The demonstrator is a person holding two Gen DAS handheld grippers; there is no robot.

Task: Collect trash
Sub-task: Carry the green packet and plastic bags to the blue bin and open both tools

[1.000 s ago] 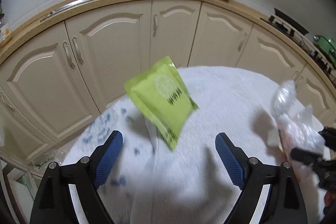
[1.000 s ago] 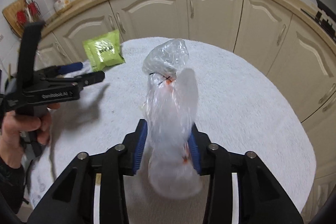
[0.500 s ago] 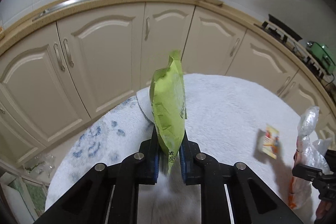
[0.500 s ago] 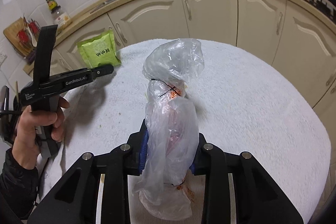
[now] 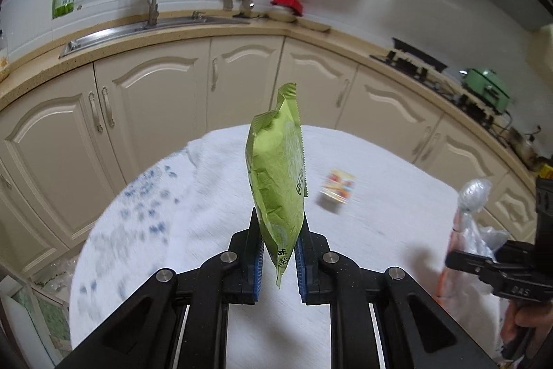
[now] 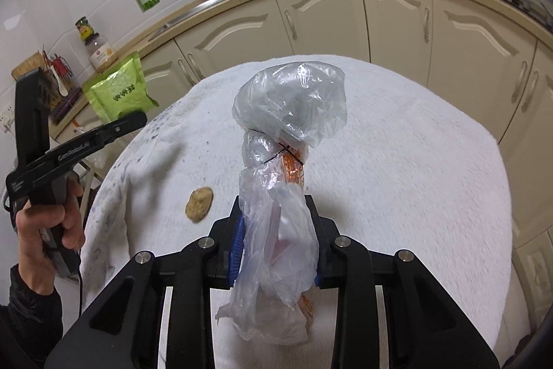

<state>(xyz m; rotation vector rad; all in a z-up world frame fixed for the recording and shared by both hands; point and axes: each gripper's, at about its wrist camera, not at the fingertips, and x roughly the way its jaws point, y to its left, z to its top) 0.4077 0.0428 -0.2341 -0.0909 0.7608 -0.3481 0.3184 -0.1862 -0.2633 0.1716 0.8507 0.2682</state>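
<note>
My left gripper [image 5: 278, 237] is shut on a green snack packet [image 5: 276, 168] and holds it upright, edge-on, above the white-covered round table [image 5: 207, 196]. The right wrist view shows the same packet [image 6: 117, 92] at the tip of the left gripper [image 6: 134, 120], off the table's left side. My right gripper [image 6: 276, 223] is shut on a knotted clear plastic bag [image 6: 290, 106] with orange scraps inside, held above the table [image 6: 414, 161]. That bag [image 5: 473, 196] also shows at the right edge of the left wrist view. A small colourful wrapper [image 5: 337, 191] and a brown lump [image 6: 198, 204] lie on the cloth.
Cream cabinets [image 5: 155, 99] curve round behind the table, with a sink and tap [image 5: 152, 9] on the counter and a stove [image 5: 408, 57] to the right. A person's hand [image 6: 48, 230] in a dark sleeve grips the left tool. The floor at the lower left holds clutter [image 5: 52, 275].
The left jaws closed on the green packet and lifted it off the table, turning it edge-on. The right gripper tightened on the plastic bag and drew back, bringing the brown lump into view.
</note>
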